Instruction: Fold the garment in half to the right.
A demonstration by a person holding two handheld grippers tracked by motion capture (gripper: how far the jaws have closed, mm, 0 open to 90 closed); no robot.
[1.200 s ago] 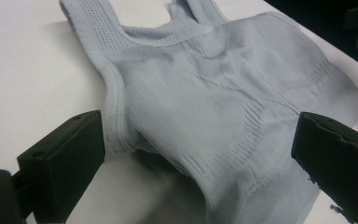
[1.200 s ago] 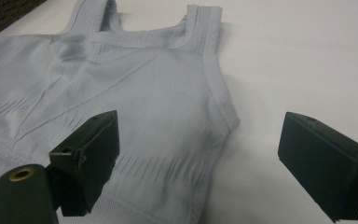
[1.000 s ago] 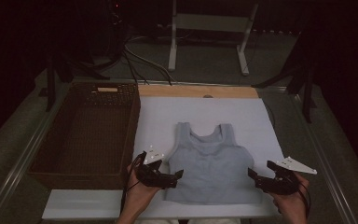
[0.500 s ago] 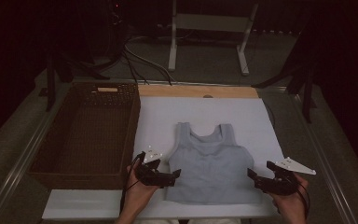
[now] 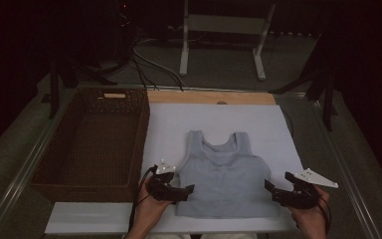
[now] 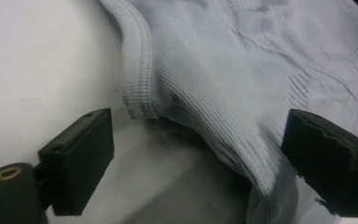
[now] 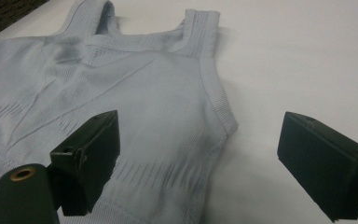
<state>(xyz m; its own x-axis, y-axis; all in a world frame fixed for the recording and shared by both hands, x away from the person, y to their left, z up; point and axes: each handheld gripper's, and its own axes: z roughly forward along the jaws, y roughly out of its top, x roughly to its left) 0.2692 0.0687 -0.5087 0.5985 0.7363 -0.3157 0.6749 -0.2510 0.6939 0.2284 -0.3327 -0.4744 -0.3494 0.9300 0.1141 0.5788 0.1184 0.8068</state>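
Left gripper (image 5: 188, 191) jaws just closing — vest (image 5: 225, 174) edge between, right gripper (image 5: 271, 191) level

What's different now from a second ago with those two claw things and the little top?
The left gripper has just been closing its jaws a little around the lifted side edge of the grey tank top, without pinching it yet. The right gripper stays open beside the opposite edge; the top and the wicker basket lie as before.
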